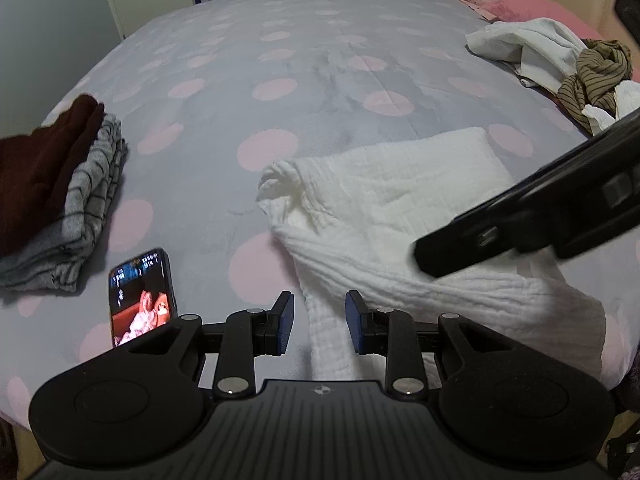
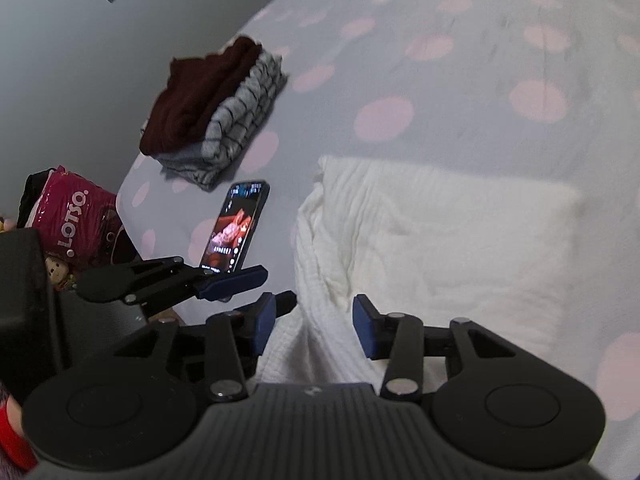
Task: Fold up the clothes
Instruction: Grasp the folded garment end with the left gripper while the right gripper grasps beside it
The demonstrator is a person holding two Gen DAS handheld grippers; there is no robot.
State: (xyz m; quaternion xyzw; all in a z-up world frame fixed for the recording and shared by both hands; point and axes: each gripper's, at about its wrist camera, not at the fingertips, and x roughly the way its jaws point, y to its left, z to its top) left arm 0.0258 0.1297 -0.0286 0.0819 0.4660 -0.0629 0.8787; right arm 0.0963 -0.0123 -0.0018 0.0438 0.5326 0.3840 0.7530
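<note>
You are working at the near edge of the bed [image 1: 320, 60], and the white garment [image 1: 400, 208] is lying just ahead of both claws, reaching from that edge toward the middle of the bed. Its broad folded body is sitting farther in; a narrower strip is trailing back toward you over the near edge, so the long axis is running away from you.

Your left claw [image 1: 319, 322] is standing partly open with that strip lying between its pads [image 1: 286, 320], and the pads are not pressing on it. Your right claw [image 2: 314, 326] is standing somewhat wider, also straddling white cloth without gripping it. Both claws are sitting close together at the same near end, the right one a little further over the body of the garment, so I judge either could take the strip and carry it forward for the next fold.

Counting: one white garment is in hand. One stack of two folded pieces, a dark red one [image 2: 192, 100] on a grey checked one [image 2: 236, 120], is resting toward the left edge. One loose heap [image 1: 560, 64] of unfolded clothes is waiting near the far right corner. One phone [image 1: 142, 296] is lying by the near edge, just left of your left claw.
</note>
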